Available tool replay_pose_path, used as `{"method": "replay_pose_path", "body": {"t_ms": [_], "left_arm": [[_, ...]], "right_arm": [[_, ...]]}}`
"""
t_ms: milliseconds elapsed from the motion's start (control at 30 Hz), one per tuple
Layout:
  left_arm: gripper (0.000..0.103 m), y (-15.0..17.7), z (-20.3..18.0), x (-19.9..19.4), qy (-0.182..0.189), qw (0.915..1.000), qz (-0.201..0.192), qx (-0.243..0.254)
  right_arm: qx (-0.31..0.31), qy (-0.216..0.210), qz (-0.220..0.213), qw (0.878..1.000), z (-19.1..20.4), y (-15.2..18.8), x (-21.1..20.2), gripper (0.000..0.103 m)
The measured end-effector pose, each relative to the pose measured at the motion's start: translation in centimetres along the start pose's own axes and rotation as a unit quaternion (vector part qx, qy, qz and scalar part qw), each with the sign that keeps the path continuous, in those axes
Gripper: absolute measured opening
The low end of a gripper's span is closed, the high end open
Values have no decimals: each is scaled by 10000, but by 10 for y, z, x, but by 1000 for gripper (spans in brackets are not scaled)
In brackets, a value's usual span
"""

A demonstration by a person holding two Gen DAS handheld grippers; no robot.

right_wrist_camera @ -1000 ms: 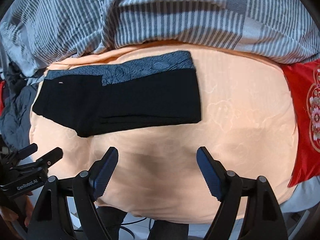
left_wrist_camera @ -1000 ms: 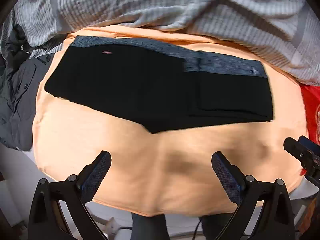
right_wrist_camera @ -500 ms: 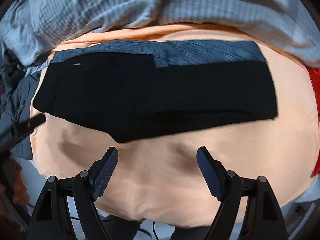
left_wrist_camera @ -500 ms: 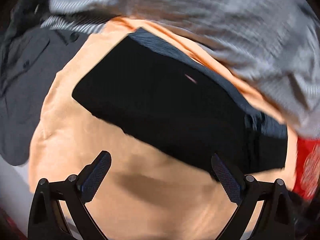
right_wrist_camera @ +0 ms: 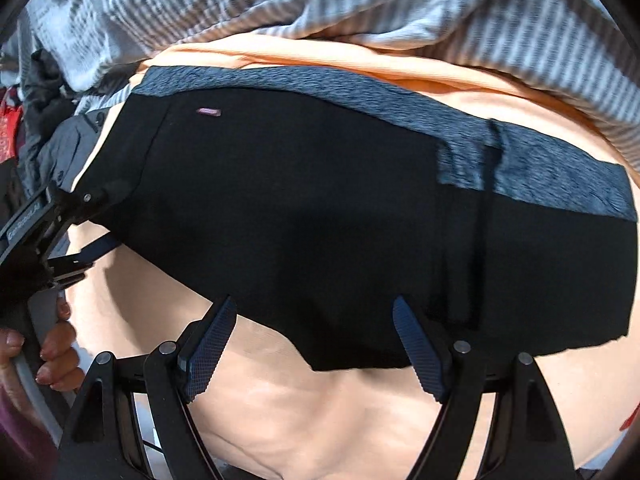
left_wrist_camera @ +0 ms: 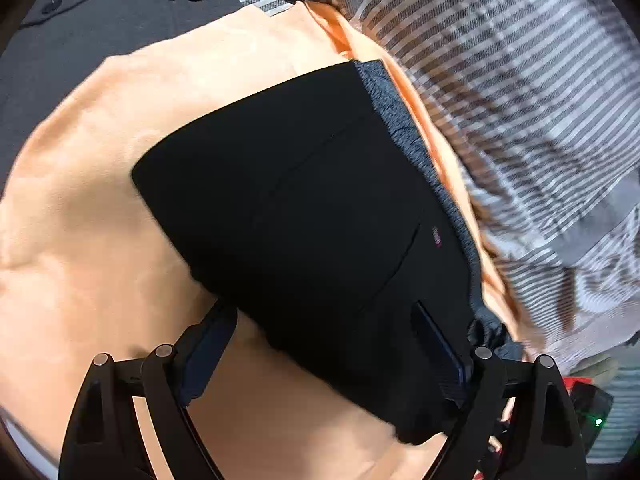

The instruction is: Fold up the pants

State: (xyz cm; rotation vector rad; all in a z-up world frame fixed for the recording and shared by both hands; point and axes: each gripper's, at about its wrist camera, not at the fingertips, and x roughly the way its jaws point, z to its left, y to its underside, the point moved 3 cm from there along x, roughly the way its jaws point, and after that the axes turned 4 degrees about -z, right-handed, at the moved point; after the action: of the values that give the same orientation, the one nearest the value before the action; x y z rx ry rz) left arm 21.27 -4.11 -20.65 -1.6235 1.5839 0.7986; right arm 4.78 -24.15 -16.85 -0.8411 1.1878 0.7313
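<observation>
The black pants [right_wrist_camera: 320,216] with a grey-blue patterned band [right_wrist_camera: 540,168] along the far edge lie folded flat on an orange sheet [right_wrist_camera: 320,400]. My right gripper [right_wrist_camera: 314,344] is open, its fingers at the pants' near edge. My left gripper [left_wrist_camera: 320,348] is open over the left end of the pants [left_wrist_camera: 320,208], its fingers straddling the near edge. The left gripper also shows in the right wrist view [right_wrist_camera: 76,240] at the pants' left end, held by a hand.
A grey striped duvet [right_wrist_camera: 360,4] is bunched along the far side of the sheet. A dark grey buttoned garment [left_wrist_camera: 80,40] lies beyond the left end. A red cloth [right_wrist_camera: 8,132] shows at the far left.
Both grippers have moved in close to the pants. The left gripper has swung to the pants' left end and turned. Both stay open.
</observation>
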Motion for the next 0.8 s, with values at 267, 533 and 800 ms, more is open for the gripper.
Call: {"method": "replay_pose_path", "body": {"t_ms": [267, 533, 800], "left_arm": [[90, 0, -8, 9, 212, 9997, -91, -49], [96, 3, -23, 18, -292, 9993, -224, 80], [34, 4, -26, 9, -1300, 9901, -472, 257]], "right_arm": [[-40, -151, 59, 9999, 4, -2, 5, 83], [73, -213, -28, 9997, -5, -12, 2, 83], [53, -263, -30, 9996, -12, -48, -18, 83]]}}
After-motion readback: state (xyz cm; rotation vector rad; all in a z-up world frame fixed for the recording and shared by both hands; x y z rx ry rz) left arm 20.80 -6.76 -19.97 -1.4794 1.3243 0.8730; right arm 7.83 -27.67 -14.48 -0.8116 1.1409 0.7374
